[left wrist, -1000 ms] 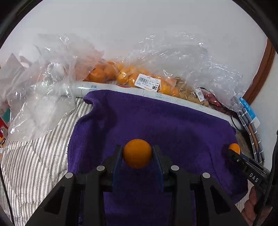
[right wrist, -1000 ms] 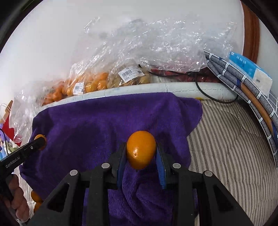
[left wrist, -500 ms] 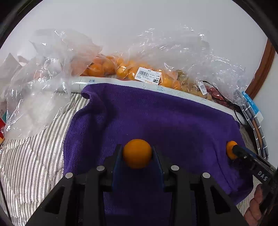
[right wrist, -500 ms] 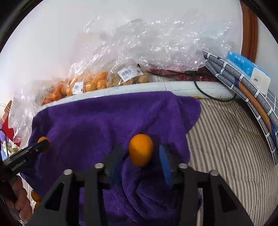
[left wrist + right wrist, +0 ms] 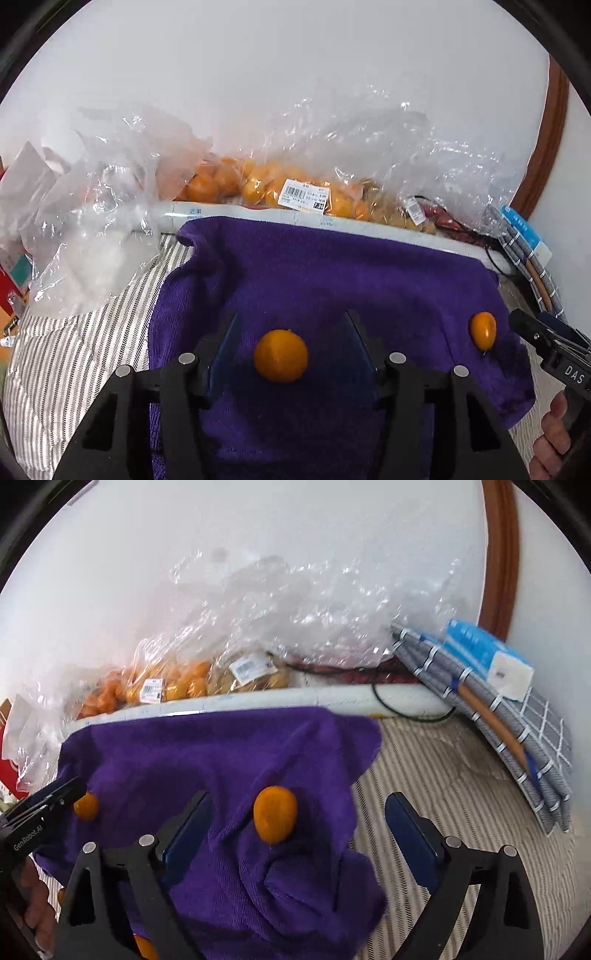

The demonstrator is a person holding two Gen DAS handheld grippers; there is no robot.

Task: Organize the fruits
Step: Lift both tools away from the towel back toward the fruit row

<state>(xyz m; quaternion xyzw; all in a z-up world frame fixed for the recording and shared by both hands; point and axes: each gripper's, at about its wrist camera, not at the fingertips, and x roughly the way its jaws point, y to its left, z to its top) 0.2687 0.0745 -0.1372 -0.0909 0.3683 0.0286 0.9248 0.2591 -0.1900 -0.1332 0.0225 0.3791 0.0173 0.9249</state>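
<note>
Your left gripper (image 5: 288,341) has just been opening; its jaws stand apart with a round orange fruit (image 5: 280,355) between them, lower centre of the left wrist view, gaps on both sides, pads not pressing it, fruit sitting on the purple towel (image 5: 332,280). Your right gripper (image 5: 297,821) has just been opening too and now stands wide; an oval orange fruit (image 5: 274,814) lies on a fold of the towel between the jaws, closer to the left one, touching neither. In the left wrist view that oval fruit shows at the right edge of the towel, just beside the tip of the right gripper, with part of your hand (image 5: 554,443) below it at lower right. In the right wrist view the round fruit shows at left, partly behind the tip of the left gripper. Another orange fruit (image 5: 144,948) peeks out at the bottom edge, partly hidden. Towel lies on a striped cover (image 5: 443,794). Behind it, along the white wall, clear plastic bags of orange fruit (image 5: 258,184) with price labels. Grey checked cloth (image 5: 517,746) and a blue-white box (image 5: 487,657) at right.
</note>
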